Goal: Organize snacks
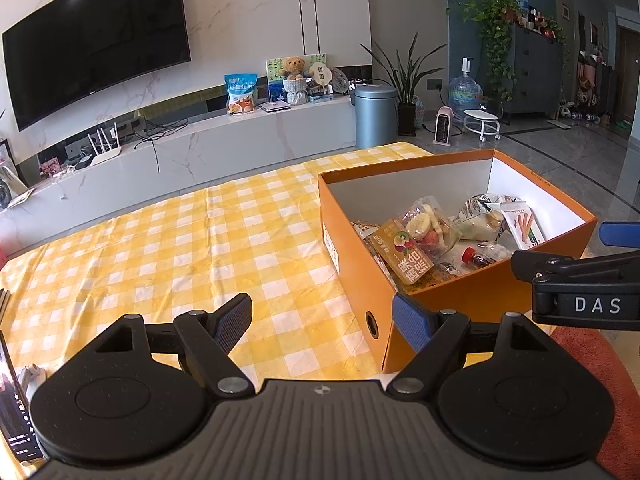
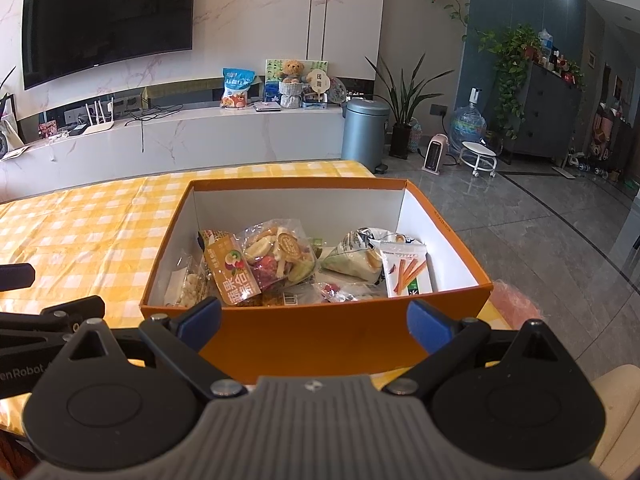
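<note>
An orange cardboard box (image 1: 356,216) with a white inside stands on the yellow checked tablecloth (image 1: 180,248); it also shows in the right wrist view (image 2: 320,336). Inside lie several snack packets: a clear dried-fruit bag (image 2: 276,260), a white stick-snack packet (image 2: 406,270), a green-white bag (image 2: 352,256). My left gripper (image 1: 326,320) is open and empty, over the cloth beside the box's left near corner. My right gripper (image 2: 316,320) is open and empty, just in front of the box's near wall; its arm shows in the left view (image 1: 580,280).
A white TV bench (image 1: 200,136) with a snack bag (image 1: 240,94), a teddy bear and a router runs along the far wall under a TV. A grey bin (image 1: 374,116), a plant, a heater and a water bottle stand on the grey floor to the right.
</note>
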A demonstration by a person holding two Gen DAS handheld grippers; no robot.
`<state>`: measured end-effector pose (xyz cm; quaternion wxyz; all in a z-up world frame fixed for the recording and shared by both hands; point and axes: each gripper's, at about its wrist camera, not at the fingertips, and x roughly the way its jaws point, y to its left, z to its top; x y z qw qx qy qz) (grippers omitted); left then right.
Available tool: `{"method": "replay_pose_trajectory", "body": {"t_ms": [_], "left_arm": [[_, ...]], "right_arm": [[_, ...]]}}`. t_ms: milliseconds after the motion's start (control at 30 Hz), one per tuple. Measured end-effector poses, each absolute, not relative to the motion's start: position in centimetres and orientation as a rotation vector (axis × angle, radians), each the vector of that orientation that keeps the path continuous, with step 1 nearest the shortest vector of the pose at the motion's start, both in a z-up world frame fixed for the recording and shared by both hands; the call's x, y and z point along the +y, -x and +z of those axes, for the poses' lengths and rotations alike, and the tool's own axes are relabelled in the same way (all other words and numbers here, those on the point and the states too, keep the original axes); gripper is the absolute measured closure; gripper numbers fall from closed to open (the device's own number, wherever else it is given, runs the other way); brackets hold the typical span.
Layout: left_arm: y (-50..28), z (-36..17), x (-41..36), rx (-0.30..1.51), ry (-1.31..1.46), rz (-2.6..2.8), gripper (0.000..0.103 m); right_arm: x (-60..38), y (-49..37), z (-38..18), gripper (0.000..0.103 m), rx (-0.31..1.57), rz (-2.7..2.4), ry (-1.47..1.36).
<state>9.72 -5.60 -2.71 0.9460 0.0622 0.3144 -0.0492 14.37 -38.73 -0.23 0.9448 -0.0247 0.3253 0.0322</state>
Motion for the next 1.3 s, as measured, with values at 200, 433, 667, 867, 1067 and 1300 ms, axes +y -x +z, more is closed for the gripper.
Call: {"method": "replay_pose_trajectory", "body": {"t_ms": [200,433,667,867,1067,1300], "left_arm": [[-9.84,-2.66,-5.41,0.647,-0.113,-0.102,0.010],[-9.85,-2.64,-5.19,0.649,-0.103,-0.100,0.010],[-9.86,-2.63,-5.14,0.649,-0.102,-0.098,0.010],[-9.85,-2.57,-5.11,0.648,-0.100,-0.095,0.010],[-9.79,-2.50,-5.02,0.646,-0.098,-0.090,0.010],[-9.76,-2.48,-4.99,0.646,-0.099,-0.090,0.010]], "right_arm": [[-38.62,-14.32,-0.30,0.006,0.663,0.072,0.055],[-38.46,-14.35,-0.34,0.006,0.663,0.078,0.062],[-38.33,-14.28,-0.41,0.006,0.664,0.081,0.062],[-38.05,-14.17,-0.57,0.006,0.664,0.092,0.062],[-38.12,-14.20,-0.59,0.006,0.664,0.093,0.060],[-37.86,-14.18,-0.70,0.006,0.669,0.102,0.062]]}}
